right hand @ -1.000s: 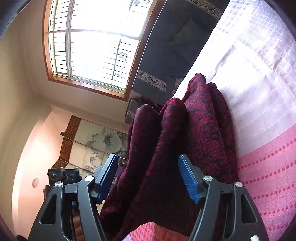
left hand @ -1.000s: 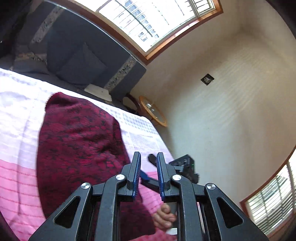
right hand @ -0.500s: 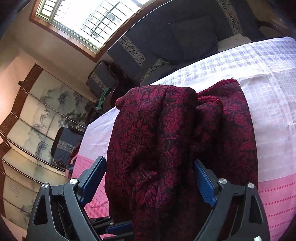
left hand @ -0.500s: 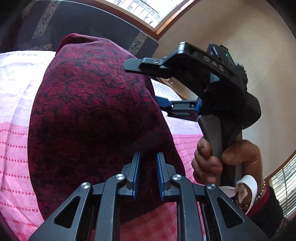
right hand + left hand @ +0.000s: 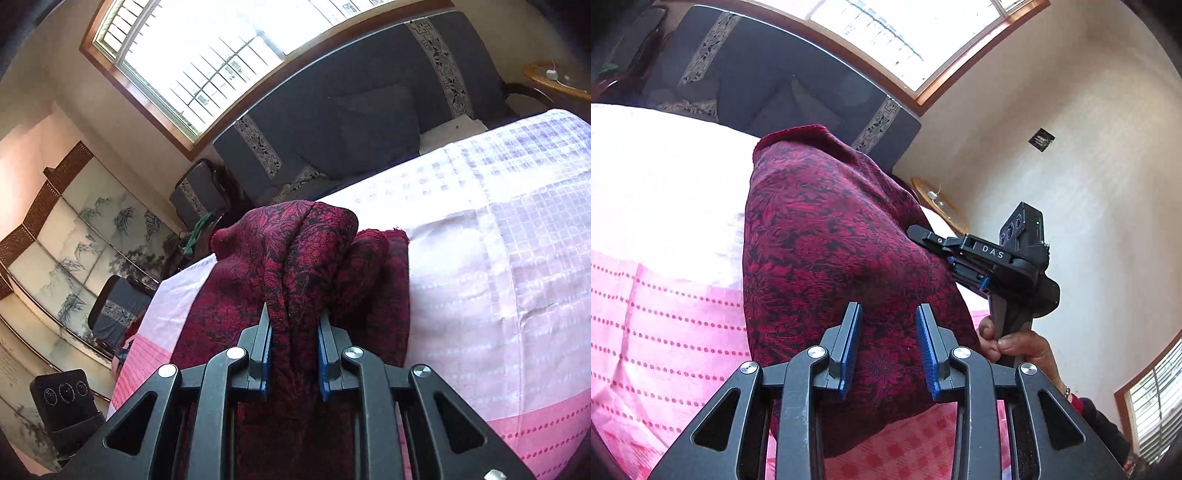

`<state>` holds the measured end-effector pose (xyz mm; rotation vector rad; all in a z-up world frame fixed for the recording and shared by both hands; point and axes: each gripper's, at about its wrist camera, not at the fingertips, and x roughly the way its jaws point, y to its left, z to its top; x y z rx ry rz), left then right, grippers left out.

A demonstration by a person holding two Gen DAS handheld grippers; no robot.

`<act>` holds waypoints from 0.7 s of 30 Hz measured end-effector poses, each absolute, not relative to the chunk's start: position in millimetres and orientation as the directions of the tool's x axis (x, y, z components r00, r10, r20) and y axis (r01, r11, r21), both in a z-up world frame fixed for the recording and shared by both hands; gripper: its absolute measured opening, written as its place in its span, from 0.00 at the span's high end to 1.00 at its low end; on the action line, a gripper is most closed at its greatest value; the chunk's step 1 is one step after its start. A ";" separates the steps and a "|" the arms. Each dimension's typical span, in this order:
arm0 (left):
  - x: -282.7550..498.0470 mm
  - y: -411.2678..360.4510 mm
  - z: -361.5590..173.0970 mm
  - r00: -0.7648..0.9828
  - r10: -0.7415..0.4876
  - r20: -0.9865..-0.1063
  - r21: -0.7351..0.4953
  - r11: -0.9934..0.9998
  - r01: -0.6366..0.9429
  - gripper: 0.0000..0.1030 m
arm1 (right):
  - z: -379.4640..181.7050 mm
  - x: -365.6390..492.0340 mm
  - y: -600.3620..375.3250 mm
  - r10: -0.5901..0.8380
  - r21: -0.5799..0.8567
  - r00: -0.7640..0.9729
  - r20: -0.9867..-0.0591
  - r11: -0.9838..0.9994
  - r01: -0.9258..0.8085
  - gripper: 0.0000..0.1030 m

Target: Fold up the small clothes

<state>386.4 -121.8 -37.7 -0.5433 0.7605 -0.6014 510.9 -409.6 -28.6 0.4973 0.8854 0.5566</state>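
Observation:
A dark red patterned garment (image 5: 831, 240) lies bunched on the pink and white bed cover (image 5: 665, 295). My left gripper (image 5: 888, 306) hovers over its near end. Its jaws are opening, and the cloth shows in the gap without the pads pressing on it. In the right wrist view my right gripper (image 5: 294, 314) is closing on a raised fold of the garment (image 5: 314, 240), and the blue pads pinch it. A hand (image 5: 1008, 347) holds the right tool's black housing (image 5: 1015, 254) against the garment's right side. The left tool's housing (image 5: 62, 398) shows at the lower left.
A dark blue sofa (image 5: 775, 74) stands behind the bed under a bright window (image 5: 221, 55). A round wooden side table (image 5: 938, 201) sits at the bed's far corner. A painted folding screen (image 5: 74, 229) and a dark chair (image 5: 114, 310) line the left wall.
The right jaws went from wide open around the garment to closed on a fold of it. The left jaws parted from almost shut, and the left gripper sank toward the cloth.

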 end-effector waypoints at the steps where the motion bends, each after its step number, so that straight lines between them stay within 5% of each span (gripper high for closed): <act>1: 386.1 -121.1 -41.2 0.574 -0.670 -0.472 -0.643 0.706 0.296 0.69 | -39.6 511.9 -410.3 0.636 0.614 0.498 -0.589 0.753 -0.235 0.83; 8: 398.9 -133.1 -32.7 0.561 -0.652 -0.509 -0.598 0.737 0.313 0.69 | -56.0 509.1 -421.8 0.658 0.644 0.516 -0.548 0.726 -0.242 0.82; 11: 403.4 -140.6 -34.1 0.561 -0.650 -0.513 -0.602 0.738 0.304 0.69 | -51.7 507.6 -427.4 0.679 0.676 0.523 -0.515 0.697 -0.239 0.74; 13: 405.3 -141.1 -36.0 0.564 -0.653 -0.506 -0.614 0.732 0.295 0.69 | -48.2 502.5 -435.0 0.693 0.711 0.537 -0.482 0.667 -0.223 0.64; 15: 405.0 -140.3 -35.9 0.565 -0.655 -0.501 -0.616 0.729 0.299 0.69 | -41.7 492.7 -442.8 0.689 0.716 0.554 -0.467 0.662 -0.220 0.25; 17: 402.2 -139.0 -37.0 0.567 -0.656 -0.498 -0.612 0.729 0.305 0.69 | -36.5 478.7 -447.4 0.661 0.690 0.573 -0.485 0.692 -0.214 0.05; 21: 391.7 -119.5 -35.0 0.560 -0.700 -0.443 -0.665 0.675 0.318 0.69 | -41.5 461.3 -445.5 0.633 0.641 0.528 -0.566 0.741 -0.200 0.04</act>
